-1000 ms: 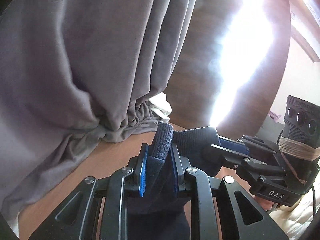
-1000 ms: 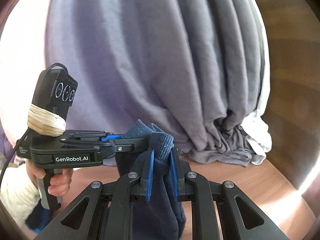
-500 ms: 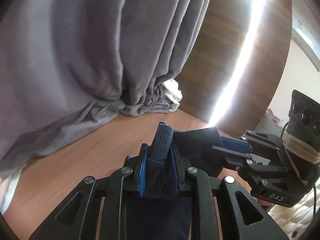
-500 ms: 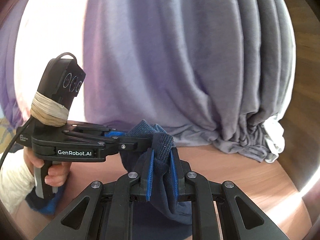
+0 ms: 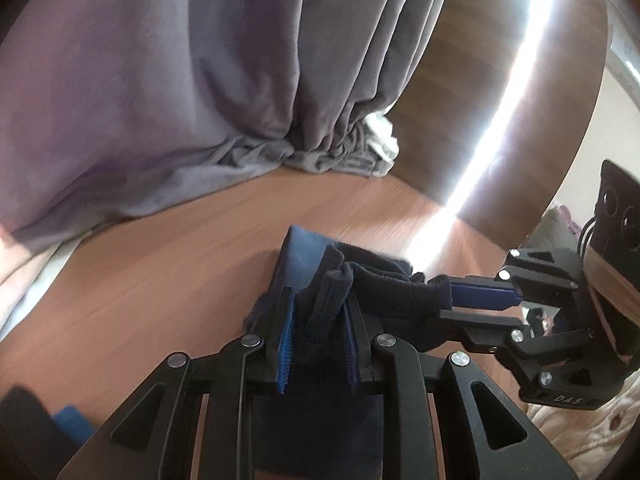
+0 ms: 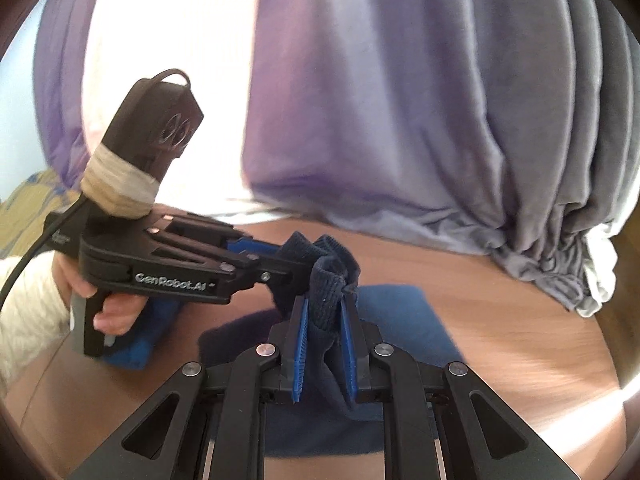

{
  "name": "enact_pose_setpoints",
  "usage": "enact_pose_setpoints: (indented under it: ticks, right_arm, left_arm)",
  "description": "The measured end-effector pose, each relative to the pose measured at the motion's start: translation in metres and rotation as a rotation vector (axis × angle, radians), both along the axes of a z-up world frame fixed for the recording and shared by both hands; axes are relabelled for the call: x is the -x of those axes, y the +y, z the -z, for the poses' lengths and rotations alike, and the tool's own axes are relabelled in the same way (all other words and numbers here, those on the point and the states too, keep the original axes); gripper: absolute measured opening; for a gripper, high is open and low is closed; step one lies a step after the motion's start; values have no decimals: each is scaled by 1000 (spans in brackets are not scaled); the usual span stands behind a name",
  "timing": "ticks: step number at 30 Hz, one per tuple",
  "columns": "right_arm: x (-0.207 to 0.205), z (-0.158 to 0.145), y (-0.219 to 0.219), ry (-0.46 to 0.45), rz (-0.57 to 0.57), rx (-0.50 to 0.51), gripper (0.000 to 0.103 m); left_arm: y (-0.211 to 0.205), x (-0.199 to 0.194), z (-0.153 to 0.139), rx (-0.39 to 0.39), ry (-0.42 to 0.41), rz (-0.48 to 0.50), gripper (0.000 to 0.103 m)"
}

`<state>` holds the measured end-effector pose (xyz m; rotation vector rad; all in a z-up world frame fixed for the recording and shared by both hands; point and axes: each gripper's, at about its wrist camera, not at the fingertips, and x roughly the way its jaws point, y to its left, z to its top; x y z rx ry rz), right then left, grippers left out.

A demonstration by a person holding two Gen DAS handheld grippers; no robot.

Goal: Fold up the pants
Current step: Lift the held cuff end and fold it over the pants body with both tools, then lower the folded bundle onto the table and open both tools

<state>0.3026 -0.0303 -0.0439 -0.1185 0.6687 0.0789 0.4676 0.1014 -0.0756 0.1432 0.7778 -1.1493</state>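
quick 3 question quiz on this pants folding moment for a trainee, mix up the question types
1. True or false: both grippers are shut on the pants.
2. What hangs behind the wooden table? A) grey curtain B) mirror C) bookshelf
3. Fill in: the pads lining the jaws of the right gripper are ____ in colour.

Key
1. True: the left gripper pinches a ribbed dark hem, and the right one does too.
2. A, the grey curtain.
3. Blue.

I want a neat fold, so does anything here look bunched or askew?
Yes. The pants are bunched into a thick wad where the left gripper and right gripper pinch them close together, not spread flat on the wooden table.
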Motion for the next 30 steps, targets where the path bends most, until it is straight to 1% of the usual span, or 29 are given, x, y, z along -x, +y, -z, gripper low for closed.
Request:
enact_pose_setpoints:
  ticks: [6,11,14,16,17,18,20,22,24,27,28,30]
  right_arm:
    - [10,14,12,71,-81,-23,13]
    - [22,21,24,136,-177,-61,13]
    - [30,20,27,156,-217,-81,13]
    - [32,16,23,136,-196,-81,13]
    - [31,14,20,122,-170,-84,13]
    - [29,14,17,119,-150,-87,13]
    - [21,17,8,127,-106,-96,14]
    - [12,25,-1,144,-70,-112,14]
    - [6,35,-9,164,-38,-110,14]
    - [3,44,-20,192,-8,-110,13]
    - [3,47,-23,197,-2,-113,13]
    - [3,48,-29,207,8,-118,13]
  left_arm:
    - [18,13,8,-83,-1,-58,21]
    - [37,33,5,-180,-72,-110,21]
    - [45,44,-1,-216,-121,-131,21]
    - [47,47,-6,-204,-122,-142,21]
    - [47,48,-9,-188,-115,-150,21]
    - [46,49,-12,-154,-97,-151,21]
    - [38,52,-14,-123,-75,-155,21]
    - [25,57,-11,-118,-89,-145,21]
    - [11,61,-2,-114,-71,-142,22]
    - [-6,62,12,-96,6,-153,22]
    - [-9,63,16,-101,13,-161,22]
    - [-12,65,25,-123,3,-231,24]
